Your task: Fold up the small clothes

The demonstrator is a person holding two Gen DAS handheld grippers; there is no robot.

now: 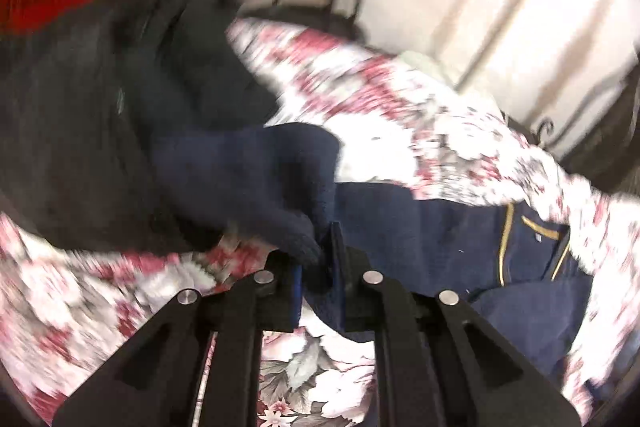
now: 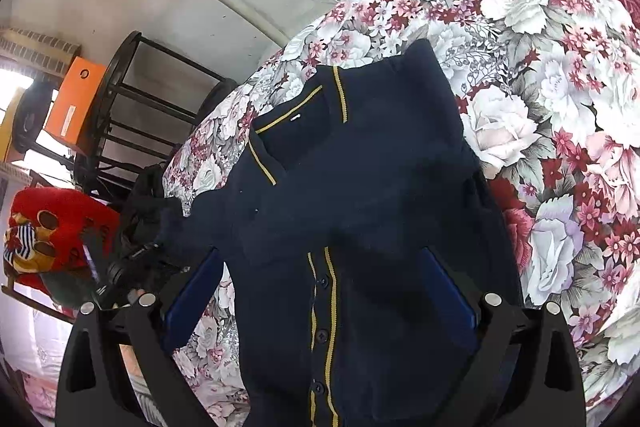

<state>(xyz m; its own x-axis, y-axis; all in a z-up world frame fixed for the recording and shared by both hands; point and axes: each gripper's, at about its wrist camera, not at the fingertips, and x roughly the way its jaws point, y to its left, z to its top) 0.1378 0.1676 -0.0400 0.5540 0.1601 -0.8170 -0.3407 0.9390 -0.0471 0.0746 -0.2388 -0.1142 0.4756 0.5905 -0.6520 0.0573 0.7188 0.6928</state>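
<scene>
Left gripper (image 1: 318,269) pinches cardigan (image 1: 420,227) edge; floral sheet (image 1: 400,95) around.

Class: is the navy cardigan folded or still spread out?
Spread: the navy cardigan lies on the floral sheet, collar and button placket showing.

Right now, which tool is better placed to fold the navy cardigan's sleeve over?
Left. The left tool is already shut on the sleeve, lifting it off the floral sheet. The right tool stands open over the navy cardigan, gripping nothing.
</scene>
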